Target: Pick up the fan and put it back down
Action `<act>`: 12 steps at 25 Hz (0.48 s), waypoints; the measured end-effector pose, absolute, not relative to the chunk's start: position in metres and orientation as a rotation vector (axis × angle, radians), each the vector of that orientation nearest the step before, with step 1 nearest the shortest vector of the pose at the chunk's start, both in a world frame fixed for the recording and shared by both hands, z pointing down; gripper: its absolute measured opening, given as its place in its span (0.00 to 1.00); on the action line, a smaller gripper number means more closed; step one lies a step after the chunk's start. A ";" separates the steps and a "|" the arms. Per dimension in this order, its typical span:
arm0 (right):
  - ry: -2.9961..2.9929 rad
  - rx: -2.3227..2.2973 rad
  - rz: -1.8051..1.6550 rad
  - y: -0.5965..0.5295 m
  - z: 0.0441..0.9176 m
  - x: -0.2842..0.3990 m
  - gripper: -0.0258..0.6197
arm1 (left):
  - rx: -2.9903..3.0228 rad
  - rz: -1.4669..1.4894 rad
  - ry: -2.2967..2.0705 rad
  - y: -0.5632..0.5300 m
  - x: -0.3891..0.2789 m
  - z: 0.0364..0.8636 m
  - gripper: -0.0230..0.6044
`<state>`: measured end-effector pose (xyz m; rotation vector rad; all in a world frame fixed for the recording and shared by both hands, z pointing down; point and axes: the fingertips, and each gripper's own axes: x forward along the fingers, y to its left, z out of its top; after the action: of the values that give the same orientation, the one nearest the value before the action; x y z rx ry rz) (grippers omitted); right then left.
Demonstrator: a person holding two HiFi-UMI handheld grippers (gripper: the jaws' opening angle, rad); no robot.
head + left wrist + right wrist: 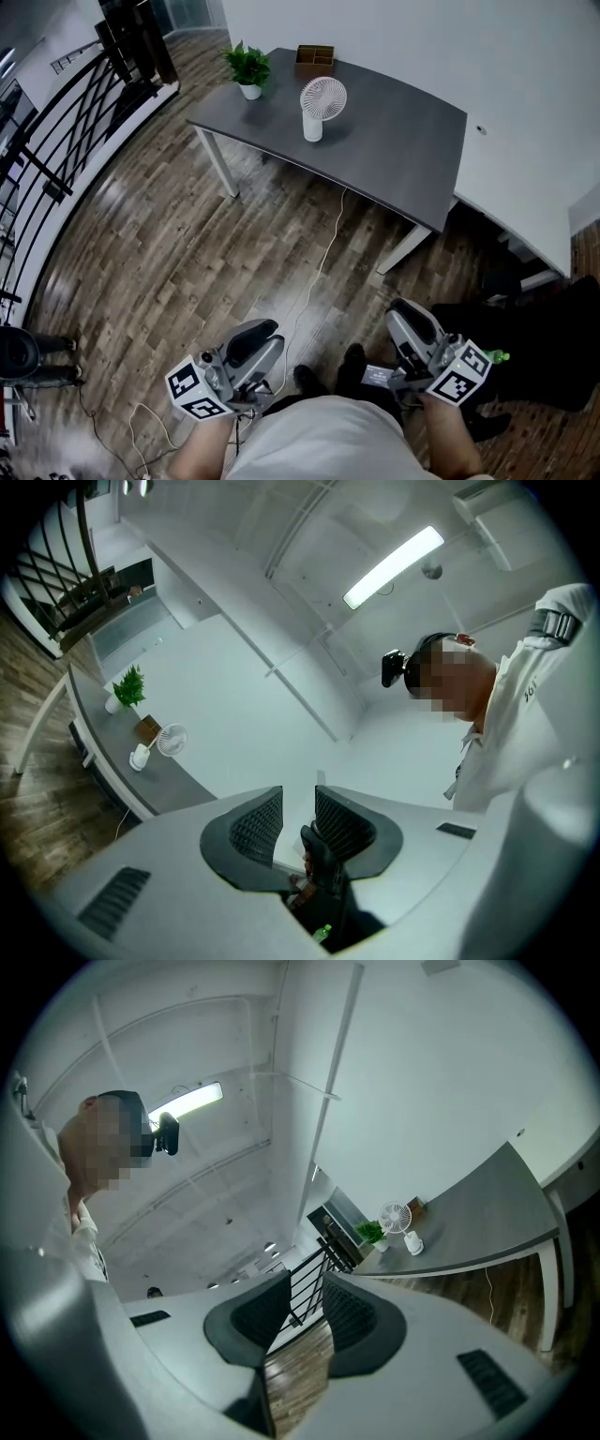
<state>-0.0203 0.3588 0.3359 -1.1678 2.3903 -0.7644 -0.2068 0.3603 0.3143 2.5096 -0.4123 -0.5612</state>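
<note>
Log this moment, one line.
phase: pre-grasp | fan: upright on desk, untouched | left gripper: open, empty | right gripper: open, empty

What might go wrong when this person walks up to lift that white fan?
1. The fan has a wide head on a narrow base, so a clumsy pinch could tip it toward the potted plant nearby.
2. A white cable trails over the floor between the person and the desk: a trip hazard, and it may tug if it belongs to the fan.
</note>
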 end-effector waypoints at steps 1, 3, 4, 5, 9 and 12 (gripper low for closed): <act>2.396 -1.172 -0.761 0.354 0.336 -0.018 0.18 | 2.505 -0.558 -0.414 0.357 -0.204 0.316 0.20; 2.410 -1.174 -0.753 0.344 0.336 -0.013 0.18 | 2.497 -0.552 -0.422 0.350 -0.200 0.319 0.20; 2.419 -1.173 -0.749 0.338 0.337 -0.010 0.18 | 2.496 -0.552 -0.430 0.346 -0.197 0.320 0.20; 2.426 -1.169 -0.747 0.329 0.338 -0.007 0.18 | 2.497 -0.552 -0.441 0.339 -0.194 0.321 0.20; 2.449 -1.139 -0.764 0.288 0.345 0.017 0.18 | 2.488 -0.554 -0.496 0.307 -0.173 0.324 0.20; 2.481 -1.103 -0.753 0.255 0.343 0.036 0.18 | 2.493 -0.554 -0.529 0.281 -0.151 0.324 0.20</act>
<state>0.0356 0.2546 0.3433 -1.1026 2.4814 -0.7534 -0.1506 0.2808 0.3243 2.4925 -0.5291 -0.5537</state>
